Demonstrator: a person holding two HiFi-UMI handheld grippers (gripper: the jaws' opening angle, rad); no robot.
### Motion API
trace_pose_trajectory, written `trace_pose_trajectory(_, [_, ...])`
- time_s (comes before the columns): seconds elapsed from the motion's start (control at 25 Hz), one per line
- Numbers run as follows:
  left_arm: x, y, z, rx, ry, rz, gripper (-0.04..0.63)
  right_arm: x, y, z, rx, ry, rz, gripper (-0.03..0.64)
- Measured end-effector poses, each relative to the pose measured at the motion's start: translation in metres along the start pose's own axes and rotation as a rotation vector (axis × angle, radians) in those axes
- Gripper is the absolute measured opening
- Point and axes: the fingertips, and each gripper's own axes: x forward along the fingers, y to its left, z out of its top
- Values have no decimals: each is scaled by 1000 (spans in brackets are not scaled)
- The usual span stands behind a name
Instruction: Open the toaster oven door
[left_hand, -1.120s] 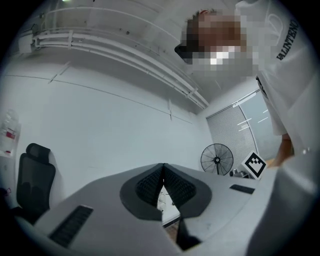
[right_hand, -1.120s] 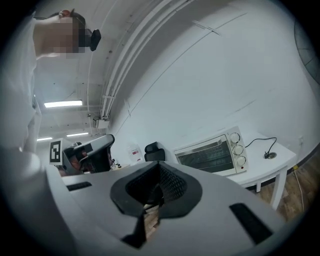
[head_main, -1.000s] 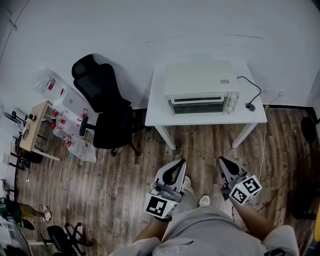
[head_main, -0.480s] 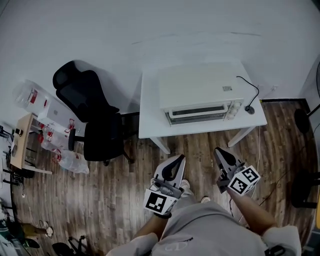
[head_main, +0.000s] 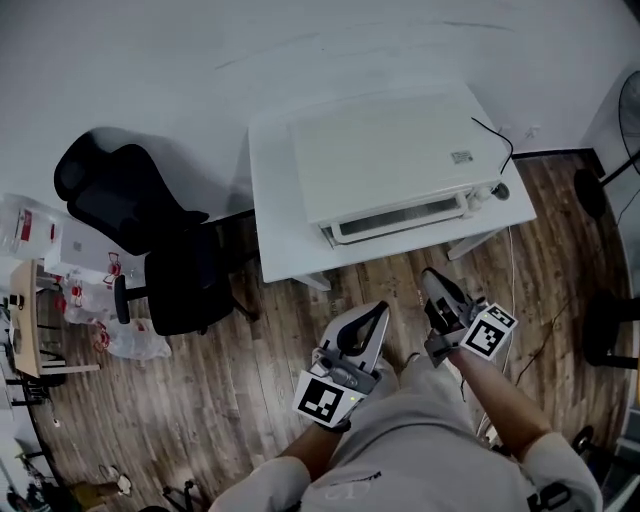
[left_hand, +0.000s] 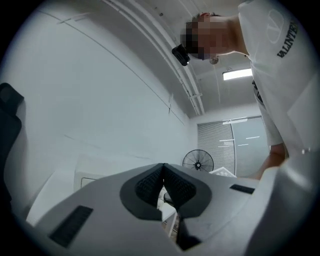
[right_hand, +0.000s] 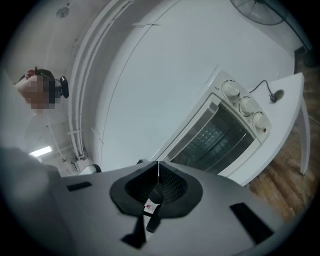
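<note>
Two tools (left (head_main: 377, 310), right (head_main: 430, 277)) facing oven (head_main: 385, 165)

White toaster oven (head_main: 385, 160) on table (head_main: 270, 215), door (right_hand: 216, 136) shut

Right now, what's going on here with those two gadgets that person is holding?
A person stands facing a white toaster oven on a white table, a gripper in each hand. The left gripper and right gripper are both shut, empty and short of the oven. Its glass door is closed; nothing touches it.
</note>
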Motion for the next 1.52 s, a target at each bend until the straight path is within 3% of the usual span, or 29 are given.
trace_pose_trajectory(0.2, [18,10,-11,-33,12,-25,8,17,-21,7,173,-100,74,19])
trace_pose_trajectory(0.52, [45,16,-21,-59,21,-29,8,41,-43,18,290,-181,148,24])
trace_pose_trajectory(0.76, [60,17,-30,-69,26,-18,8,55,-60,24,390,-230,168,81])
trace_pose_trajectory(1.0, [67,20,-37,-72,41,-4,8,67,-55,34,430,-259,219,112])
trace_pose_trajectory(1.52, [74,24,-39,-70,26,10,8,80,-64,45,453,-295,192,117])
